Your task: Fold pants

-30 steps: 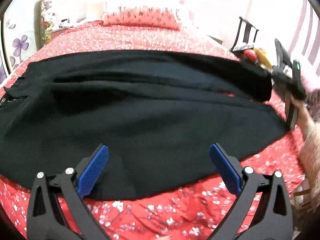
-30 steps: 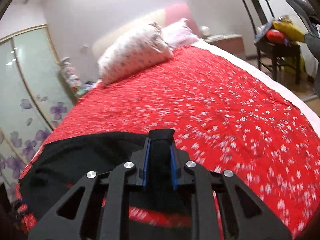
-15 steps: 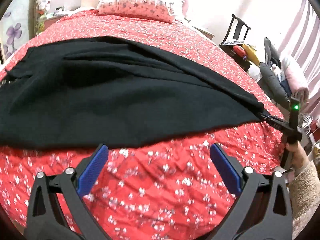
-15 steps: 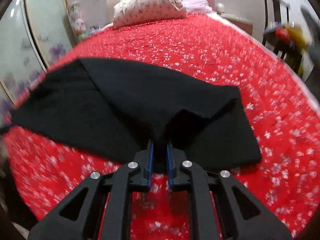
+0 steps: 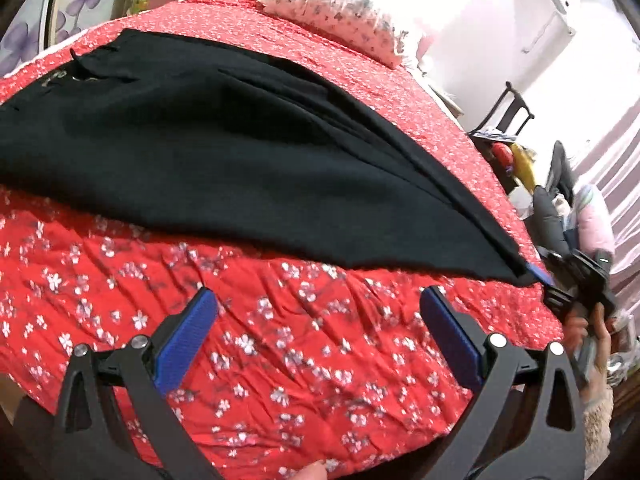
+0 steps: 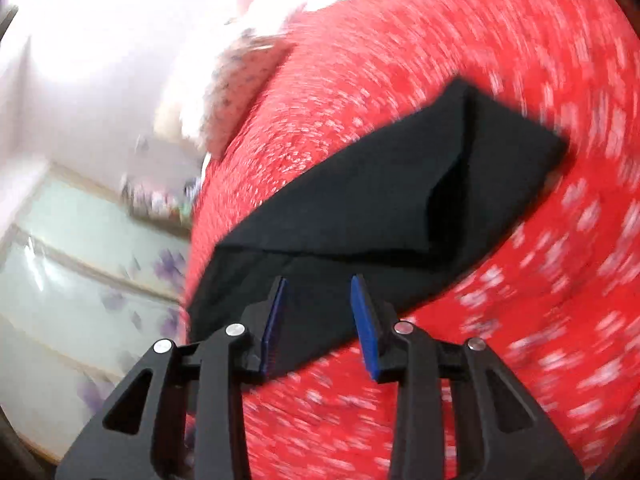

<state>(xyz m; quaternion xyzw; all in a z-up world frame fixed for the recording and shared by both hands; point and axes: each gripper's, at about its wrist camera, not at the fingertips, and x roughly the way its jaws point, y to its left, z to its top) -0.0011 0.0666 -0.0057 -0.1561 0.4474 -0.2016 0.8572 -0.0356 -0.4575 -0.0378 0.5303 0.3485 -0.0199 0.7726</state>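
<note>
Now, with both grippers, left [image 5: 316,336] and right [image 6: 318,320], spread and empty, the loosely doubled black fabric pants [image 5: 240,160] could slump open unpinned.

Black pants [image 5: 248,160] lie across the red bedspread [image 5: 280,344], beyond the spread left tongs [image 5: 318,328].

Home bedroom, bed w/ red floral bedspread [image 5: 280,360], pillow [image 5: 336,20], chair [image 5: 508,116], floral wardrobe doors [image 6: 80,260]

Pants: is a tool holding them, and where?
No. Both tools are open: the left tool hovers over the bedspread, the right tool gapes at the end of the pants.
</note>
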